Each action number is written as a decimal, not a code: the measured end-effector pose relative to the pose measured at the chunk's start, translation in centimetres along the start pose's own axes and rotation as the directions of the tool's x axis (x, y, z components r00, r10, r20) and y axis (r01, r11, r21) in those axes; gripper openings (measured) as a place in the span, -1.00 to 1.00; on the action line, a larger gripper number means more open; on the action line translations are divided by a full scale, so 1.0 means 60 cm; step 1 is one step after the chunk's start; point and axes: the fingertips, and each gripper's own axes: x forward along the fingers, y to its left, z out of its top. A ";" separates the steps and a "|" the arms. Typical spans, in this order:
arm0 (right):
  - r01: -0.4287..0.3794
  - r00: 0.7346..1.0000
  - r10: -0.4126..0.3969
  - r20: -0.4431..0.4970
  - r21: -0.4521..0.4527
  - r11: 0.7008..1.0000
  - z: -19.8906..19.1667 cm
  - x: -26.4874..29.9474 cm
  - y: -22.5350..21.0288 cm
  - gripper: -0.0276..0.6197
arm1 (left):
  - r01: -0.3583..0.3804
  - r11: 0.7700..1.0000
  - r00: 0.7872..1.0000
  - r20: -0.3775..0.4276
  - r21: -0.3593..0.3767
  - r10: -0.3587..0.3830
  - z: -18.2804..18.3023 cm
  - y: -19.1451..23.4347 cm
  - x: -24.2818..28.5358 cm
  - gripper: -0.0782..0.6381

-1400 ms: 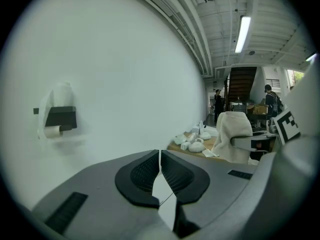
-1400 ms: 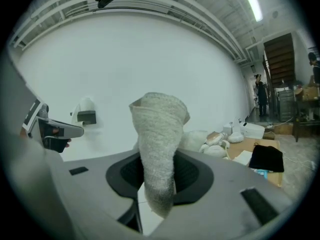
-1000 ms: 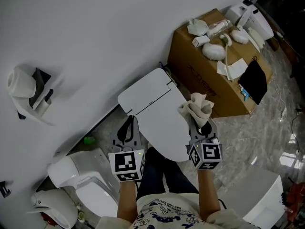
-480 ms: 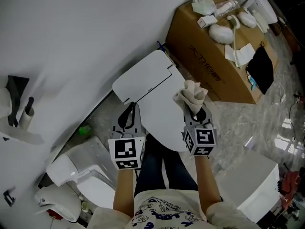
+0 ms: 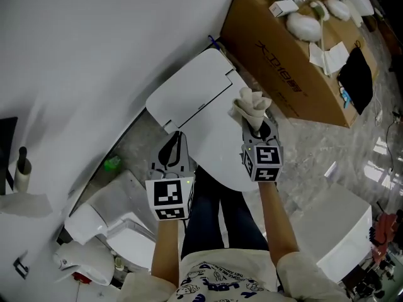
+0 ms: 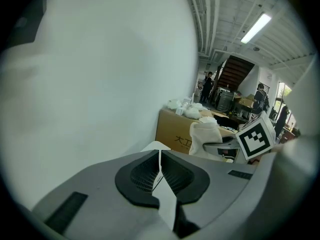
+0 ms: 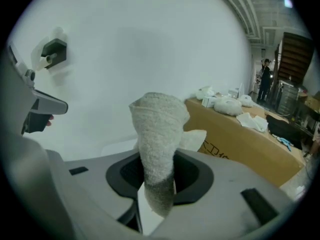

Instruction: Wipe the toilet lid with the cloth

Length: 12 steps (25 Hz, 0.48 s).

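White cloth (image 5: 250,106), soft and limp, is clamped low in the right tool (image 5: 256,128) at the lid's (image 5: 217,153) three o'clock; left tool (image 5: 174,147) is closed, empty.

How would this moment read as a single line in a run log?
right gripper: shut on cloth, over toilet lid | left gripper: shut, empty | cloth touching lid: cannot tell

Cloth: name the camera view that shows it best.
Right gripper view: the cloth fills the centre, pinched between the jaws. The head view shows it small over the toilet lid; the left gripper view, small and off-centre.
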 end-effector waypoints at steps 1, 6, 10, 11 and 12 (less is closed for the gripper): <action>0.004 1.000 -0.004 -0.008 -0.005 1.000 -0.006 0.014 -0.004 -0.57 | 0.000 1.000 1.000 -0.011 -0.003 0.000 -0.008 0.002 0.006 -0.74; 0.004 0.999 -0.007 -0.045 -0.070 0.998 -0.031 0.079 -0.016 -0.57 | 0.007 1.000 0.999 -0.053 -0.018 -0.007 -0.044 0.008 0.034 -0.74; 0.008 0.997 -0.015 -0.076 -0.081 0.997 -0.051 0.122 -0.026 -0.57 | 0.016 1.000 0.997 -0.072 -0.017 -0.018 -0.060 0.008 0.049 -0.74; 0.008 0.996 -0.015 -0.084 -0.085 0.996 -0.056 0.134 -0.029 -0.57 | 0.019 1.000 0.997 -0.078 -0.016 -0.020 -0.064 0.007 0.053 -0.74; 0.004 0.996 -0.013 -0.093 -0.093 0.996 -0.062 0.147 -0.031 -0.57 | 0.022 1.000 0.996 -0.083 -0.014 -0.024 -0.069 0.007 0.058 -0.74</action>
